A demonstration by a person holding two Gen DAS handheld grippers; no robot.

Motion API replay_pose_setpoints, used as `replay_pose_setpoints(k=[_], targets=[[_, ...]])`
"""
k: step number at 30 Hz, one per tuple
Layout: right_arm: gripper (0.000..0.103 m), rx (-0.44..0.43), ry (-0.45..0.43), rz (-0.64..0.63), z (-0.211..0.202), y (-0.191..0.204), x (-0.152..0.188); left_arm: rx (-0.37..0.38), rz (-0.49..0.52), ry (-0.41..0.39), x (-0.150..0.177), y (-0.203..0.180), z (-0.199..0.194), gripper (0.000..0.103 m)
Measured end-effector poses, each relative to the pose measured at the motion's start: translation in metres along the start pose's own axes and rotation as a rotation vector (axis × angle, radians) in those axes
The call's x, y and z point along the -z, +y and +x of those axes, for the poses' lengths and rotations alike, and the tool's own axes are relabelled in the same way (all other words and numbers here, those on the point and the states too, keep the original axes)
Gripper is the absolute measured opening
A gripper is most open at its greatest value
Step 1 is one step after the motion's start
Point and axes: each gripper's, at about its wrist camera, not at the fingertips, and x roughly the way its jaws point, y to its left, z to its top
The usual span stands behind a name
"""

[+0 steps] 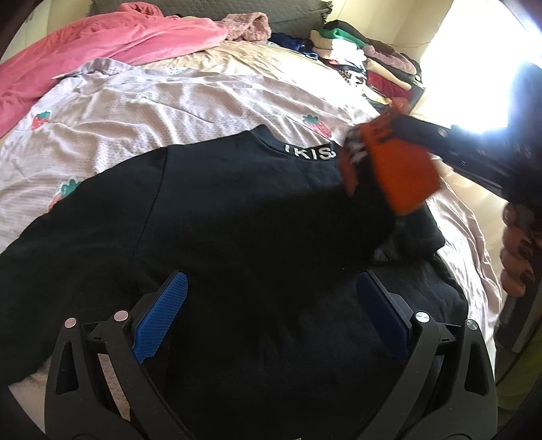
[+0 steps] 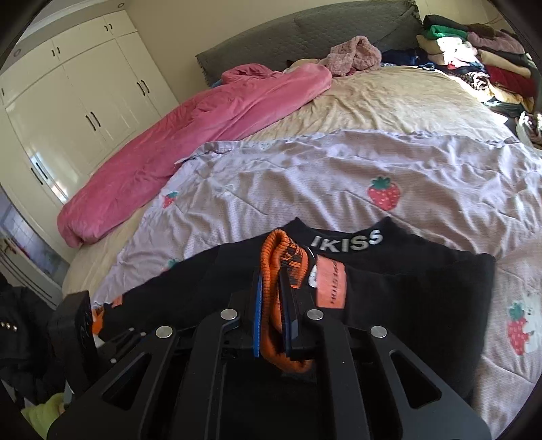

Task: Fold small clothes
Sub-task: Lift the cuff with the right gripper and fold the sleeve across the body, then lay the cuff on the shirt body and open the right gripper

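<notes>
A black sweater (image 1: 237, 210) with a white "IKISS" collar (image 2: 347, 243) lies spread on a pale strawberry quilt (image 2: 305, 182). My right gripper (image 2: 272, 281) is shut on the sweater's orange ribbed cuff (image 2: 283, 260) and holds that sleeve up over the chest, close to the collar. In the left wrist view the same cuff (image 1: 396, 169) hangs from the right gripper (image 1: 379, 149), with a hand (image 1: 518, 250) behind it. My left gripper (image 1: 271, 281) is open just above the sweater's lower body, blue pads (image 1: 176, 298) wide apart and nothing pinched between them.
A pink blanket (image 2: 189, 142) lies along the bed's far left. A heap of mixed clothes (image 2: 474, 47) is stacked at the back right by the grey headboard (image 2: 305, 30). White wardrobe doors (image 2: 74, 94) stand to the left. A beige sheet (image 2: 389, 98) lies behind the quilt.
</notes>
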Motion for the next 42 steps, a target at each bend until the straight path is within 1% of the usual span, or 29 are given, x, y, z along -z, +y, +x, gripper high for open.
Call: replay_pose_setpoints(k=[4,6,7,9,10,12,14,16,18,19,21,23,25,26,27,30,31,33,34,36,39,40,42], targets=[[0.012,-0.008,-0.007,0.005,0.004,0.001,0.0,0.023,-0.001,0.008,0.001,0.003,0.001,0.094],[0.018,0.009,-0.01,0.011,0.003,-0.004,0.002,0.032,-0.007,0.008,0.0,0.004,0.001,0.094],[0.02,0.025,-0.014,0.009,0.001,-0.008,0.004,0.038,-0.013,0.01,-0.001,0.004,0.002,0.094],[0.032,0.058,-0.017,0.006,-0.002,-0.015,0.008,0.041,-0.031,0.017,-0.004,0.006,0.006,0.094],[0.034,0.084,-0.02,0.006,-0.005,-0.022,0.011,0.043,-0.048,0.024,-0.006,0.007,0.008,0.094],[0.043,0.125,-0.023,0.013,-0.011,-0.034,0.017,0.047,-0.08,0.032,-0.01,0.01,0.013,0.093],[0.047,0.18,-0.023,0.025,-0.019,-0.049,0.026,0.058,-0.117,0.047,-0.015,0.012,0.02,0.09],[0.049,0.227,-0.029,0.039,-0.03,-0.066,0.036,0.066,-0.155,0.065,-0.019,0.014,0.029,0.086],[0.052,0.266,-0.035,0.058,-0.04,-0.081,0.046,0.077,-0.188,0.074,-0.023,0.015,0.037,0.085],[0.052,0.275,-0.038,0.068,-0.044,-0.087,0.05,0.081,-0.197,0.075,-0.024,0.014,0.041,0.074],[0.052,0.306,-0.045,0.094,-0.057,-0.102,0.059,0.072,-0.22,0.087,-0.027,0.014,0.051,0.058],[0.052,0.33,-0.058,0.12,-0.069,-0.115,0.066,0.043,-0.251,0.093,-0.03,0.016,0.06,0.049],[0.052,0.352,-0.07,0.143,-0.079,-0.125,0.071,0.028,-0.256,0.078,-0.032,0.016,0.065,0.028],[0.052,0.359,-0.075,0.149,-0.082,-0.128,0.072,0.015,-0.246,0.063,-0.033,0.014,0.063,0.01],[0.052,0.371,-0.079,0.152,-0.086,-0.131,0.074,0.0,-0.223,0.046,-0.035,0.012,0.059,0.003],[0.052,0.394,-0.085,0.136,-0.09,-0.133,0.076,0.019,-0.184,-0.021,-0.041,0.012,0.036,0.003],[0.052,0.403,-0.085,0.13,-0.089,-0.132,0.076,-0.003,-0.153,-0.054,-0.043,0.011,0.025,0.003],[0.052,0.396,-0.083,0.124,-0.084,-0.13,0.075,-0.048,-0.104,-0.086,-0.045,0.011,0.015,0.003],[0.052,0.393,-0.08,0.123,-0.081,-0.129,0.075,-0.061,-0.088,-0.089,-0.046,0.012,0.012,0.003],[0.052,0.387,-0.07,0.116,-0.073,-0.124,0.073,-0.059,-0.073,-0.068,-0.044,0.015,0.014,0.005],[0.052,0.373,-0.043,0.09,-0.057,-0.114,0.069,-0.108,-0.04,-0.038,-0.041,0.015,0.024,0.008],[0.052,0.368,-0.037,0.079,-0.053,-0.11,0.069,-0.113,-0.049,-0.025,-0.039,0.019,0.025,0.015],[0.052,0.358,-0.021,0.049,-0.043,-0.101,0.067,-0.112,-0.065,-0.021,-0.036,0.023,0.021,0.024]])
